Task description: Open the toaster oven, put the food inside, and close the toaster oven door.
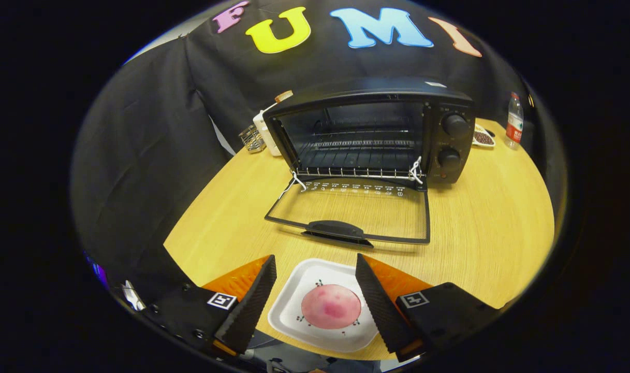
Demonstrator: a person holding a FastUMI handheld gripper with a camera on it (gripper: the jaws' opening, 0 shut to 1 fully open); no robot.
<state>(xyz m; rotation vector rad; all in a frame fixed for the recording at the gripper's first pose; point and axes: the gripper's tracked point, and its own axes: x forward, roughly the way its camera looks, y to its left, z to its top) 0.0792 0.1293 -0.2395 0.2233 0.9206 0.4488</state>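
Toaster oven [371, 134], a black metal box with wire rack, stands on the wood-grain tabletop [491, 207], its glass door [353, 210] folded flat. Round pink food [331, 306] lies on a square white plate [294, 311] between the wide-open jaws of the gripper [315, 264], untouched.

Inspection for legible markings: the toaster oven door [353, 210], lying open on the table, bears a row of small white symbols along its hinge edge, too small to read. The water bottle [514, 122] has a red label, text indistinct. Nothing else is readable.
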